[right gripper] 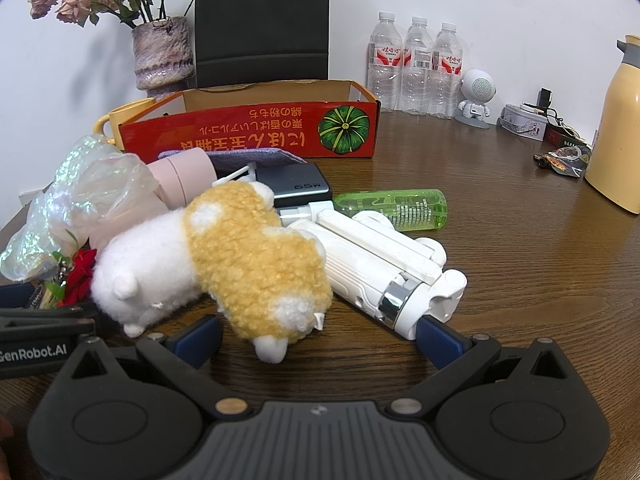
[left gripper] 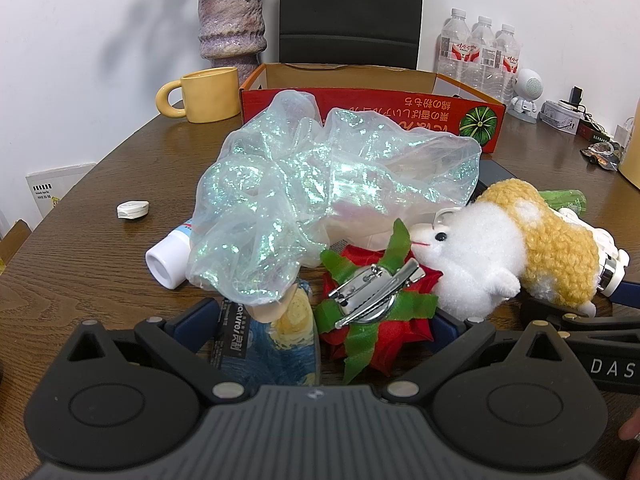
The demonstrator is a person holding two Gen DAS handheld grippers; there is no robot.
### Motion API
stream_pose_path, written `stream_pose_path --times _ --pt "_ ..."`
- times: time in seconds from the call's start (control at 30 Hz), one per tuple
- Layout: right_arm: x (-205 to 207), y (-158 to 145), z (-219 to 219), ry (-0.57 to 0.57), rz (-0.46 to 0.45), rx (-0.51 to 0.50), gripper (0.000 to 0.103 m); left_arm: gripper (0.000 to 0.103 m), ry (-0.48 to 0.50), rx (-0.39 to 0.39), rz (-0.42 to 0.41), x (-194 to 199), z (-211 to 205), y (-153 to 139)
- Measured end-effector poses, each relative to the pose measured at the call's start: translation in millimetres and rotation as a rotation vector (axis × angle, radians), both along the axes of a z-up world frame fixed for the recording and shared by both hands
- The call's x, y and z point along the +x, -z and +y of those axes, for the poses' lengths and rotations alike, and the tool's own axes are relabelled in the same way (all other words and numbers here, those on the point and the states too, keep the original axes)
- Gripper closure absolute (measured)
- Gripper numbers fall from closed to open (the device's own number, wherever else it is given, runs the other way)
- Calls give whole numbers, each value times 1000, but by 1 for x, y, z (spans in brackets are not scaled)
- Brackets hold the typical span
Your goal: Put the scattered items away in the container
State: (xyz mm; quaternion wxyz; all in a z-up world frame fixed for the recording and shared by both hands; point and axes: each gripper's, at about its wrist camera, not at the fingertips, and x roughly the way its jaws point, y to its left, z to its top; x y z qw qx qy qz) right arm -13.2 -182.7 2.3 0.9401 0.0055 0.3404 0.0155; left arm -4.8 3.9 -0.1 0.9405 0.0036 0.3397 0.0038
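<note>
Surface: a dark brown wood-grain surface (right gripper: 500, 240) carries a heap of loose items towards its near edge, in front of the container.
Container: a red open-topped cardboard box with a green pumpkin print (right gripper: 256, 130) stands behind the heap, towards the far edge; what lies inside is hidden by its wall.
Left claw: the left claw (left gripper: 320, 320) is spread wide, its blue-padded fingers (left gripper: 196, 312) low on either side of a red fabric flower with green leaves and a metal clip (left gripper: 372, 308) and a blue starry-print packet (left gripper: 280, 352); it pinches nothing.
Right claw: the right claw (right gripper: 320, 338) is spread wide as well, one finger beside the rear foot of a white and yellow plush animal (right gripper: 224, 264), the other touching the end of a white folded plastic stand with a chrome ring (right gripper: 384, 264); it grips nothing.
Heap, left side: an iridescent sheer fabric bundle (left gripper: 320, 184) lies over a white-capped tube (left gripper: 168, 258), just behind the flower.
Heap, right side: a green clear plastic bottle (right gripper: 396, 208) lies on its side behind the stand, beside a dark grey power bank (right gripper: 296, 188) and a pink cylinder (right gripper: 184, 178).
Apart from the heap: a small white folded object (left gripper: 133, 209) lies alone near the left edge.
Far edge: a yellow mug (left gripper: 200, 96), a purple vase of dried flowers (left gripper: 232, 20) and three clear water bottles (right gripper: 416, 68).
</note>
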Motion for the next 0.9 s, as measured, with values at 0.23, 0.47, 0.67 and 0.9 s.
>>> stream_pose_path --times 0.23,0.47,0.67,0.9 --pt "-1 0 0 0 -1 2 0 0 0 0 0 0 0 0" --pt "0 0 2 1 0 0 0 0 0 1 0 1 -1 0" --pt "0 0 3 0 -1 -1 0 0 -1 1 0 1 -1 0" --pt "-2 0 6 1 -2 -2 0 0 -3 2 1 1 -2 0"
